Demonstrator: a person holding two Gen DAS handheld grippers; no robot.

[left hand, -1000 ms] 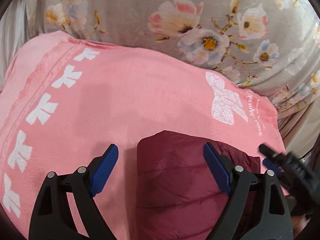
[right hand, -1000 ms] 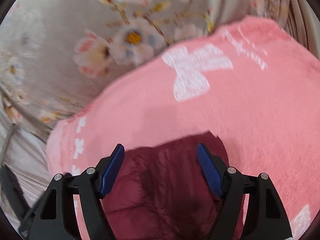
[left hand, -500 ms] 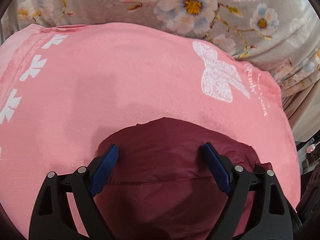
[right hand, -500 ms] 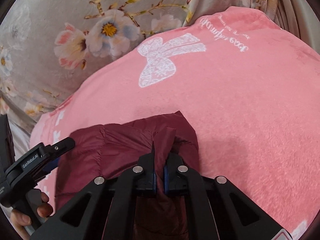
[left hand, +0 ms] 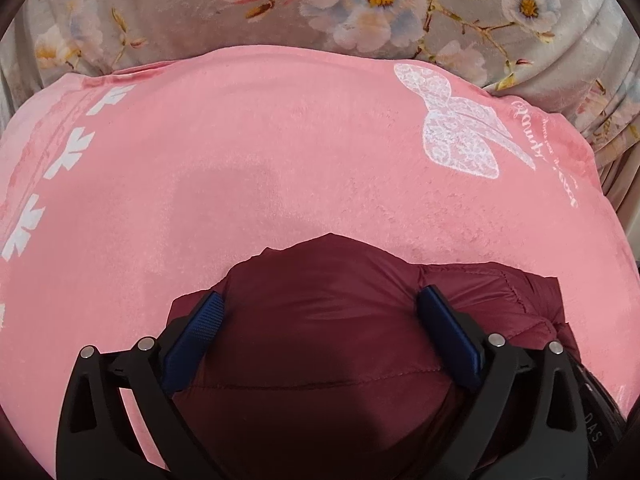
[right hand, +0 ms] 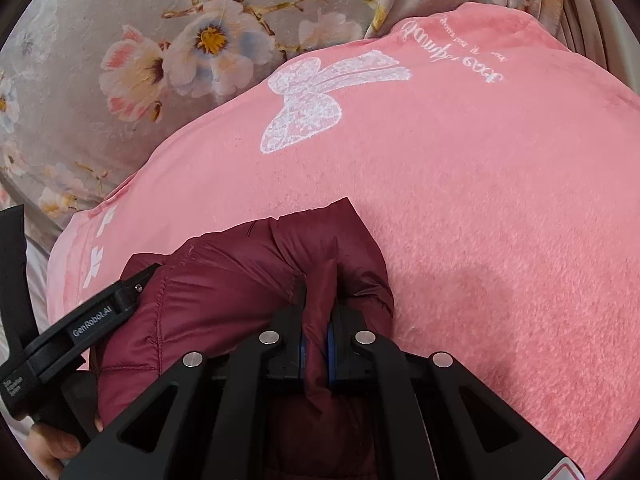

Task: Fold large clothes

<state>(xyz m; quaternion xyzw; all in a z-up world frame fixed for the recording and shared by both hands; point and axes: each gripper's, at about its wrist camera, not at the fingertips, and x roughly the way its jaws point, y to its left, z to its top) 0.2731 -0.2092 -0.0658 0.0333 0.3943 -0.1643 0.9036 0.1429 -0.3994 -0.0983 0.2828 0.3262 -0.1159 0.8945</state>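
While the right tongs (right hand: 316, 332) pinch a fold of the maroon quilted puffer jacket (right hand: 240, 292) lying on the pink plush bow-print blanket (right hand: 480, 200), the left tongs (left hand: 320, 320) are opening astride its edge — unclamped; seat them deeper, then close firmly; slippery padding may escape.

Puffer jacket (left hand: 320, 344) on a towel (left hand: 280, 152), towel on a floral bedsheet (left hand: 180, 12).
In the left wrist view: jacket at 6 o'clock, bow print (left hand: 460, 128) at 2 o'clock, bedsheet beyond at 12. In the right wrist view: jacket at 7 o'clock, left gripper (right hand: 136, 288) at 8 o'clock, just beside the jacket's left edge.
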